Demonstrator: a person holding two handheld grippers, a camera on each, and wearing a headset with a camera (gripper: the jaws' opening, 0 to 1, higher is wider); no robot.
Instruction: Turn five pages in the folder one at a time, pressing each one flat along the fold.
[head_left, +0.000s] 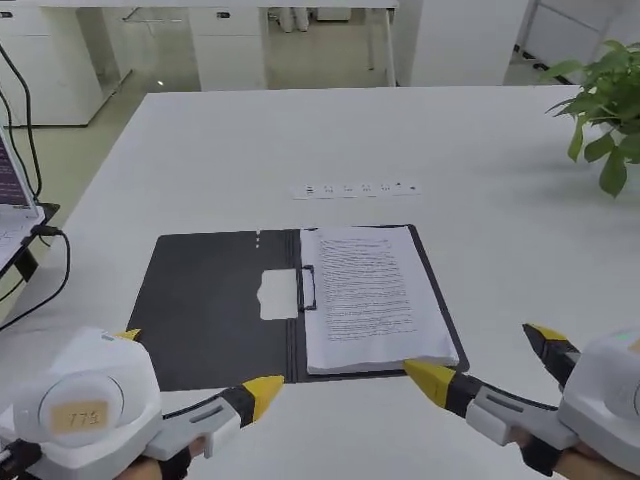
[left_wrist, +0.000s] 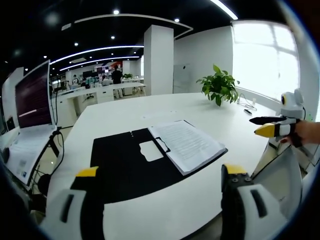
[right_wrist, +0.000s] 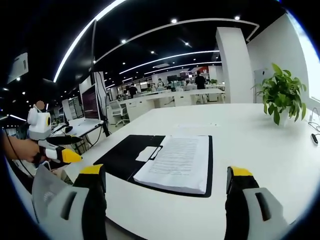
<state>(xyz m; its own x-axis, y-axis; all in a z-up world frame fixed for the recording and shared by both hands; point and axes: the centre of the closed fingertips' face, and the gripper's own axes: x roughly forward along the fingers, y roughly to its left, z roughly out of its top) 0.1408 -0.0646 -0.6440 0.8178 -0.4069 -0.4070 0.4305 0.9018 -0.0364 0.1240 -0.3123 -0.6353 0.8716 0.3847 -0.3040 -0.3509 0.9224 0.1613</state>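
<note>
The open black folder (head_left: 210, 310) lay near the front edge of the white tabletop (head_left: 480, 150), its stack of white printed pages (head_left: 370, 295) on the right half, and the left gripper (head_left: 197, 360) and right gripper (head_left: 485, 355), both spread wide, might pinch several thin sheets together.

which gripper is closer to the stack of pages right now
The right gripper: one yellow jaw tip sits by the near corner of the paper stack, while the left gripper is by the folder's bare black cover.
</note>
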